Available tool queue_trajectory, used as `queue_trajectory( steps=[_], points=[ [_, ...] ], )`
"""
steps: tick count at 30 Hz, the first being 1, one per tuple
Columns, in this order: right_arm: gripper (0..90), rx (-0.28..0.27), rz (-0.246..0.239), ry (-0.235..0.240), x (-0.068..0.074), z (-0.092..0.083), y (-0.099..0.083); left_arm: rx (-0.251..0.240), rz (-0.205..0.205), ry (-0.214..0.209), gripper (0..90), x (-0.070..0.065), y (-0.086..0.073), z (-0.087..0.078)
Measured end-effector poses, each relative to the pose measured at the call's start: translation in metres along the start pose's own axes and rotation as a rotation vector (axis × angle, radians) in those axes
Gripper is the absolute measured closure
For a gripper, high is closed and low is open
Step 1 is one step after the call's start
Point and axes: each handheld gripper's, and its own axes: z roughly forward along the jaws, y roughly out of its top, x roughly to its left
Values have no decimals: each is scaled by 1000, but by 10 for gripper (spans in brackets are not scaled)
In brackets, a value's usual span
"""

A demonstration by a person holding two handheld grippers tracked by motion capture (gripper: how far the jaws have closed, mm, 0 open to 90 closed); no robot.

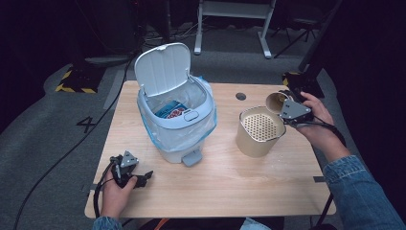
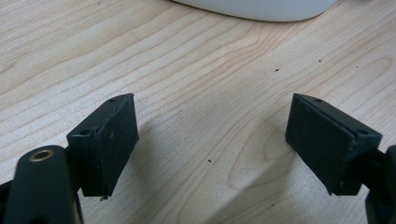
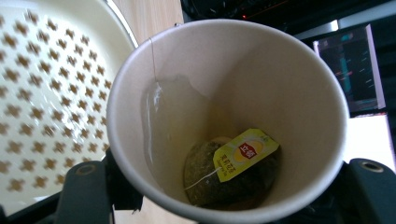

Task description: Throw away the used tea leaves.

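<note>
Paper cup (image 3: 229,116): being held tipped on its side in the right gripper (image 1: 288,108), just above and beside the far right rim of the strainer bucket, its mouth facing the gripper's camera; judged to be in the middle of draining.

Bench (image 1: 215,191): carrying everything; wide bare wood is lying open along the near edge and between the two containers, giving room to swing an arm across.

Pedal bin (image 1: 176,120): standing left of centre with its lid (image 1: 162,67) propped upright and a clear liner folding over the rim; the open mouth is likely waiting for solid waste, and a blue-and-red wrapper is already lying inside.

Strainer bucket (image 1: 258,132): sitting right of centre, apart from the bin, its perforated insert facing up, probably to catch liquid while holding back solids.

Left gripper (image 2: 212,140): resting low on the near left of the bench, jaws standing wide apart with nothing between them, the bin's base just ahead.

Right gripper: jaws clamping the cup's wall from either side, near the bench's right edge.

Tea bag (image 3: 224,179): clinging wet to the cup's bottom, its yellow tag (image 3: 245,154) and string lying loose over it.
</note>
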Motion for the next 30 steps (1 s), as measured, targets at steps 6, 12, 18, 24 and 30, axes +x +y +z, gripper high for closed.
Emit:
queue_trajectory(
  steps=[6,12,18,24,30],
  points=[
    [322,54,-171,-57,10,-1,12,1,0,-2,171,0,0,0],
    [324,203,-520,-166,27,1,26,1,0,-3,170,0,0,0],
    [324,264,-773,-265,38,-1,36,2,2,-4,169,1,0,0],
    [322,316,-959,-333,45,-1,39,4,2,-5,169,1,0,0],
    [316,412,-1242,-429,57,-2,41,2,2,-4,169,1,0,0]
  ],
)
